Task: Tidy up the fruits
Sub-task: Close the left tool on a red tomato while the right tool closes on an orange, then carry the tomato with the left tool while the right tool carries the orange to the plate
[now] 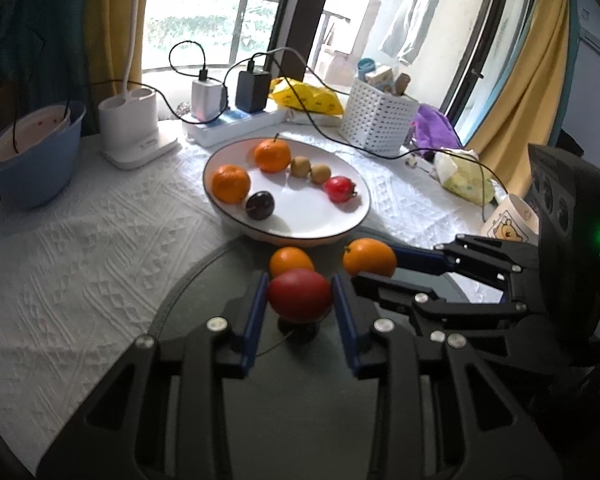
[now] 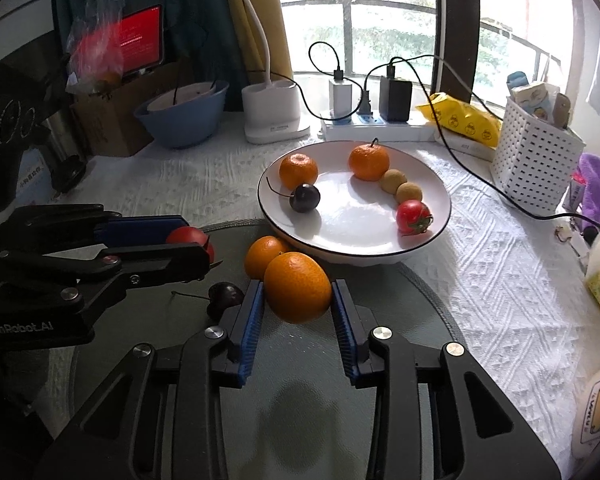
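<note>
- Plate (image 2: pixel 432 184): white, on the cloth, holding two oranges, two kiwis, a cherry and a tomato.
- Left gripper (image 1: pixel 300 294): pads closed on a red tomato (image 1: pixel 300 294), just before the plate.
- Right gripper (image 2: pixel 298 288): pads clamp an orange (image 2: pixel 298 288) near the plate's front rim.
- Second orange (image 2: pixel 262 254) and a cherry (image 2: pixel 224 296) lie on the grey mat (image 2: pixel 400 300) before the plate.

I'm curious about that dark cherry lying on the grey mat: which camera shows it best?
The right wrist view: the loose cherry lies on the grey mat with its stem showing, just left of the right gripper, which holds a tangerine. In the left wrist view it is mostly hidden beneath the tomato in the left gripper.
</note>
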Action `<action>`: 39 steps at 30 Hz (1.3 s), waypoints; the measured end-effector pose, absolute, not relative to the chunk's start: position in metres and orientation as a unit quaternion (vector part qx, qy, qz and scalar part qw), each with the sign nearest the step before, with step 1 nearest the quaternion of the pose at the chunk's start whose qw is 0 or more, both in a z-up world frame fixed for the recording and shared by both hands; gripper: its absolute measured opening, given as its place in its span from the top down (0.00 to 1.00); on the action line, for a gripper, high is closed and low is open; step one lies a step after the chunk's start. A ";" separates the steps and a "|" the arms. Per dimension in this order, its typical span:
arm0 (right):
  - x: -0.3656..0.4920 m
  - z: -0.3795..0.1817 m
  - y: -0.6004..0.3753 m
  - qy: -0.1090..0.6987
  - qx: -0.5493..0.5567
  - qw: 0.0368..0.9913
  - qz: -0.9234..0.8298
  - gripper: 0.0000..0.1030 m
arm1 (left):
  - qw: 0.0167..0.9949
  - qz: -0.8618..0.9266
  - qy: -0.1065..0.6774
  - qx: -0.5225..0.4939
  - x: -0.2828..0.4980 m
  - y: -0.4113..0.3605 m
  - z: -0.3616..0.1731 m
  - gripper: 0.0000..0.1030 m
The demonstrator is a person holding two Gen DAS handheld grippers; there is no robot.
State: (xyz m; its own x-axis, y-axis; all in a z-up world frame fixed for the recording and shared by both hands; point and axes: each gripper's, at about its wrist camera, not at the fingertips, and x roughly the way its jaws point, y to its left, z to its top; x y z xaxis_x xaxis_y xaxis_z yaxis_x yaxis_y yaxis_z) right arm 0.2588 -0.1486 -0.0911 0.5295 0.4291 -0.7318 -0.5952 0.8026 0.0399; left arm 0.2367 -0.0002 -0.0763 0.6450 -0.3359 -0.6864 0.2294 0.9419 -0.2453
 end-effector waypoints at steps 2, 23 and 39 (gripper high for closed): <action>0.258 -0.089 -0.151 0.382 -0.106 0.870 0.294 0.65 | 0.905 -0.158 0.389 -0.066 0.235 -0.002 -0.074 0.66; 0.279 -0.079 -0.188 0.367 -0.078 0.884 0.279 0.65 | 0.910 -0.160 0.380 -0.037 0.259 -0.025 -0.059 0.66; 0.309 -0.081 -0.193 0.369 -0.072 0.884 0.277 0.65 | 0.910 -0.160 0.380 -0.024 0.294 -0.029 -0.064 0.66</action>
State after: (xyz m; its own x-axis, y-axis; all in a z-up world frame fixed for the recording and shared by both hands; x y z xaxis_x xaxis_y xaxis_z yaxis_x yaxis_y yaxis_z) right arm 0.3086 -0.1934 -0.0806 0.5741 0.4367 -0.6926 -0.5429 0.8362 0.0772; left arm 0.2942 -0.0293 -0.0639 0.6591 -0.3097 -0.6853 0.2739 0.9475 -0.1647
